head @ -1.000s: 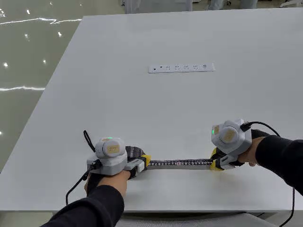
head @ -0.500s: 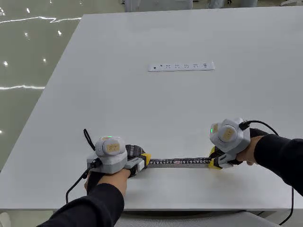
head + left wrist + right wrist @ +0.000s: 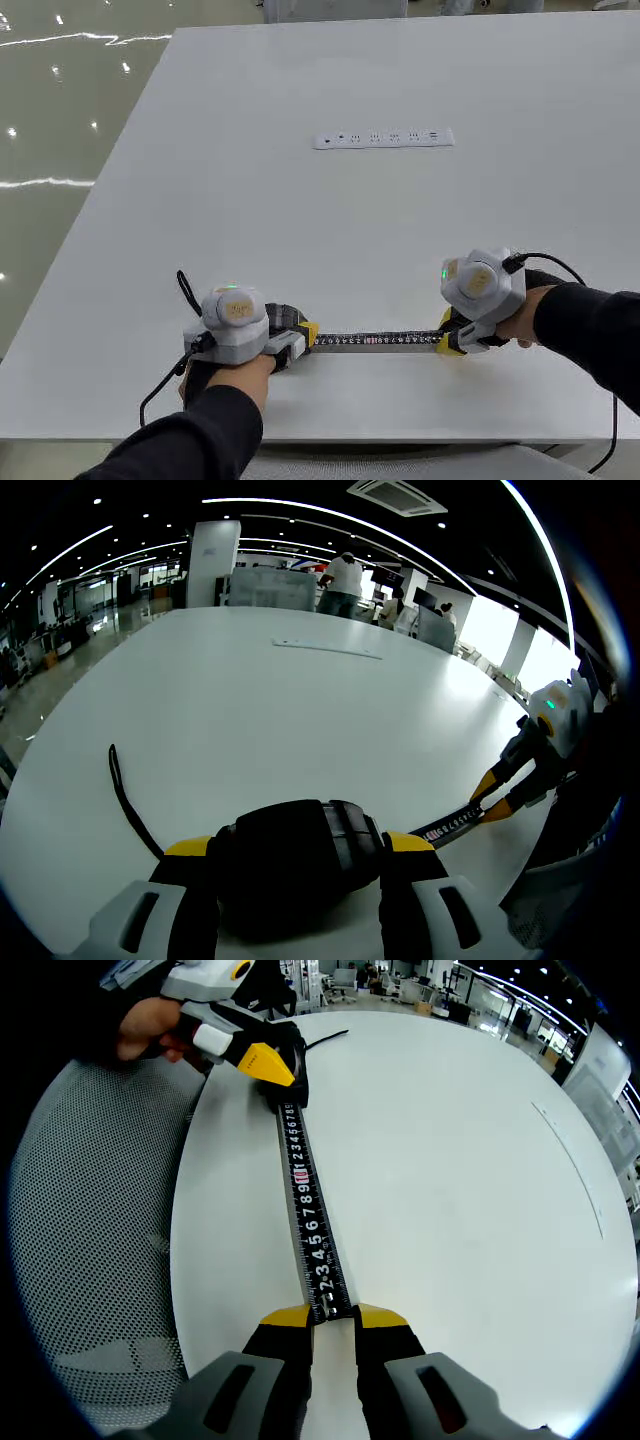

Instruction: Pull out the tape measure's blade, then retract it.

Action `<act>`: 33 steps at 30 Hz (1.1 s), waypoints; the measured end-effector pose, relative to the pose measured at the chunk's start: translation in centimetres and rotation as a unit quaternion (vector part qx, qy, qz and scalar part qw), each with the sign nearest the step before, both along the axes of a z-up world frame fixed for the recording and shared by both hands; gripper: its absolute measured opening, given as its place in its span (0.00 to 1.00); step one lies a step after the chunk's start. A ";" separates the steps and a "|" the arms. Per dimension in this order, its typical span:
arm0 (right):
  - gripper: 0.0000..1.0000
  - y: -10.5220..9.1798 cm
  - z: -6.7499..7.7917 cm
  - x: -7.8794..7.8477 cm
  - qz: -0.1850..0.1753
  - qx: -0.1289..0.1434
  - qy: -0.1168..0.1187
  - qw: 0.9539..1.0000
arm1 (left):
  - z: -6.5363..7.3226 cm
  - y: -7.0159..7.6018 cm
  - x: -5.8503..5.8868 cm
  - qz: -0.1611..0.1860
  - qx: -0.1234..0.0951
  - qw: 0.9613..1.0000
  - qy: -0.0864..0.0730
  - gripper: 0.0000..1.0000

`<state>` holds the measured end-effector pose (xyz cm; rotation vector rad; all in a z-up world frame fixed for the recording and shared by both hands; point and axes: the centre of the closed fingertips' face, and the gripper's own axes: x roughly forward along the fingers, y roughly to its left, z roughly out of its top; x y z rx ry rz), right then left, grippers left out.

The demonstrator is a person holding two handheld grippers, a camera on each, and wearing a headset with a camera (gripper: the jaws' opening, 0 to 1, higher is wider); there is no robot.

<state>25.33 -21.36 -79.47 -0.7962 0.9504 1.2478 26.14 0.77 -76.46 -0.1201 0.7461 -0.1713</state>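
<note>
The black tape measure case [image 3: 295, 860] rests on the white table near its front edge, clamped between the yellow-tipped jaws of my left gripper [image 3: 290, 344]. Its grey numbered blade [image 3: 310, 1225] runs flat across the table [image 3: 375, 342] to my right gripper [image 3: 333, 1316], which is shut on the blade's tip. In the head view the right gripper [image 3: 448, 340] is at the lower right and the case [image 3: 285, 322] at the lower left. A black cord [image 3: 125, 795] trails from the case.
A white power strip [image 3: 383, 139] lies on the table's far middle. The table's front edge [image 3: 400, 438] runs just below both grippers, with a grey mesh chair [image 3: 95, 1230] beneath it. People stand at desks [image 3: 345, 578] beyond the far edge.
My right gripper has shifted slightly left toward the case with the blade tip in it, so the drawn-out length is a little shorter. The left gripper and the case have stayed put.
</note>
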 end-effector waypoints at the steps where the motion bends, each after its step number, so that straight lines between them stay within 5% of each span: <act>1: 0.11 0.0 0.0 0.0 0.000 0.000 0.000 1.000 | 0.0 0.0 0.0 0.000 0.000 1.000 0.000 0.61; 33: 0.11 0.9 0.0 -0.1 0.004 0.007 0.000 1.000 | -0.1 0.0 0.0 0.000 -0.001 1.000 0.000 0.61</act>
